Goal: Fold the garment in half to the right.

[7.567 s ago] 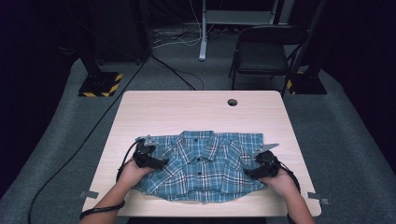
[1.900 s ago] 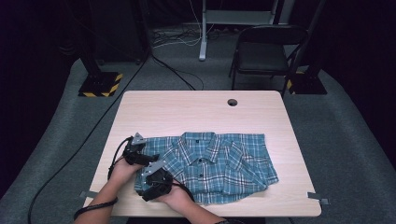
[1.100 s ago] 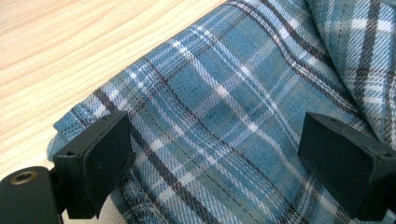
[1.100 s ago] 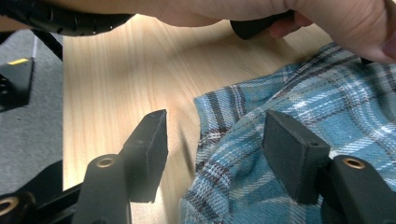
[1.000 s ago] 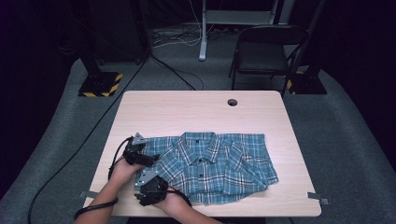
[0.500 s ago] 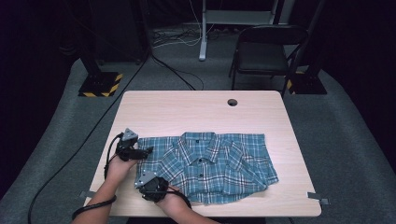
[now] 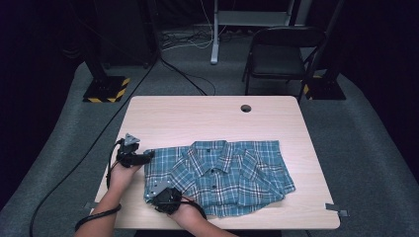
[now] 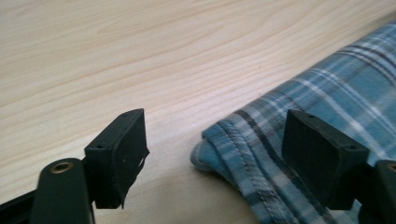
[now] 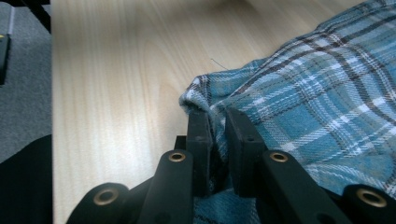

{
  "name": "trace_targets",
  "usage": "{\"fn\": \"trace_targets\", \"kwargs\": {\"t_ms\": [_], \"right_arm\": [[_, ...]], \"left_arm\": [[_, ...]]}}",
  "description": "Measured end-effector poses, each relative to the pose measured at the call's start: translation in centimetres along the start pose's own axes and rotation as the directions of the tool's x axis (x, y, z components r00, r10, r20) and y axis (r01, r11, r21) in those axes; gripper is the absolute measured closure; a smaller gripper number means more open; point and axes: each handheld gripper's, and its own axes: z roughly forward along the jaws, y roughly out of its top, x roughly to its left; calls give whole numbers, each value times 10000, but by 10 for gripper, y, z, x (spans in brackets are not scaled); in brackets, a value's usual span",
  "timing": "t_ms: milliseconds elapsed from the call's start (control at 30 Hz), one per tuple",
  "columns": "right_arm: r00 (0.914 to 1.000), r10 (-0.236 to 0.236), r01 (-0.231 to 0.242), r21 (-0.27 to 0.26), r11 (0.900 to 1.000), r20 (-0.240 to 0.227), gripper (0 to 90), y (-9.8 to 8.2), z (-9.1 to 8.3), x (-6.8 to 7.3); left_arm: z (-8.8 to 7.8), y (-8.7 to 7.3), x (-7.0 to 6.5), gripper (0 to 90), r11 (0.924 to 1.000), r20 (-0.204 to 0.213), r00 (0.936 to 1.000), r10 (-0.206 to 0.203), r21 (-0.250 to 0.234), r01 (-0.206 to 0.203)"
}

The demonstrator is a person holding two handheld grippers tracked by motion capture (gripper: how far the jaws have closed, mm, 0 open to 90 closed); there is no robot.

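- The left gripper (image 7: 146, 157) is at the left side of the table (image 7: 207, 118), just at the upper left corner of the shirt (image 7: 232, 173). In the left gripper view its jaws stand spread, and they have just been closing a little. A rounded corner of the shirt (image 8: 243, 140) lies between them on the wood, but the pads do not press on it.
- The right gripper (image 7: 157, 193) is at the lower left corner of the shirt, near the front edge of the table. Its jaws have just been closing, and in the right gripper view they are pressed together on a fold of the cloth (image 9: 219, 116), so they pinch the shirt.
- The shirt is blue checked. It lies folded and flat, with the collar toward the far side, in the front half of the table.
- A folding chair (image 7: 281, 54) stands on the floor behind the table.
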Motion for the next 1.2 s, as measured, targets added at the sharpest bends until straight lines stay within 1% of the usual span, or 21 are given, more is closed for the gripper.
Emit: {"fn": "trace_targets", "kwargs": {"t_ms": [167, 233, 267, 333, 433, 533, 600, 633, 667, 733, 800, 900, 933, 1033, 1100, 1133, 1167, 1200], "right_arm": [[9999, 97, -97, -45, 9999, -133, 800, -2, -2, 1], [9998, 106, -107, -53, 9999, -143, 799, -2, -2, 1], [9997, 164, -166, -92, 9998, -188, 797, -3, -2, 0], [9993, 305, -307, -80, 9995, -232, 796, -3, -2, 0], [9994, 269, -271, -114, 9996, -204, 793, -3, -2, 0], [9993, 280, -283, -134, 9995, -234, 791, -3, -2, 0], [9994, 268, -272, -154, 9995, -222, 790, -4, -2, 0], [9994, 268, -272, -154, 9995, -222, 790, -4, -2, 0], [9994, 269, -273, -161, 9995, -221, 790, -4, -2, 0], [9993, 284, -288, -166, 9994, -228, 790, -4, -2, 0], [9993, 287, -291, -175, 9994, -242, 789, -4, -2, 0], [9993, 282, -287, -199, 9994, -241, 789, -4, -2, 0], [9993, 289, -294, -206, 9994, -239, 790, -4, -2, 0], [9993, 306, -310, -198, 9993, -203, 791, -4, -2, 0], [9996, 261, -263, -173, 9995, -118, 795, -4, -2, 1], [9997, 220, -221, -164, 9996, -77, 797, -4, -2, 2], [10000, 81, -81, -151, 9999, 12, 801, -3, -2, 3], [10000, 16, -15, -134, 9999, 59, 807, -3, -2, 4]], "left_arm": [[8, -2, -1, 253, 9994, 190, 9998, 87, 324, -93], [9, -3, -1, 256, 9993, 269, 9996, 41, 376, -51], [11, -3, 0, 256, 9991, 342, 9994, -94, 411, 80], [12, -4, 1, 255, 9989, 365, 9992, -154, 459, 137], [13, -4, 0, 283, 9989, 422, 9991, -22, 462, 3], [14, -6, 1, 324, 9988, 698, 9974, -180, 463, 148], [15, -7, 3, 333, 9985, 890, 9955, -332, 452, 293], [15, -7, 3, 339, 9985, 890, 9955, -332, 452, 293], [14, -7, 3, 339, 9988, 917, 9956, -211, 450, 170], [14, -7, 3, 353, 9990, 964, 9952, -165, 425, 124], [14, -8, 2, 392, 9993, 1150, 9933, -96, 368, 54], [13, -7, 1, 512, 9992, 1465, 9892, -32, 388, -25], [13, -7, 0, 539, 9991, 1522, 9883, 43, 417, -107], [12, -6, -1, 623, 9990, 1729, 9849, 13, 432, -89], [11, -6, -2, 670, 9987, 1709, 9852, 114, 469, -197], [10, -4, -4, 699, 9985, 1651, 9861, 179, 476, -261], [9, -4, -5, 744, 9982, 1563, 9874, 261, 500, -343], [9, -3, -6, 752, 9980, 1457, 9890, 267, 523, -346]]}}
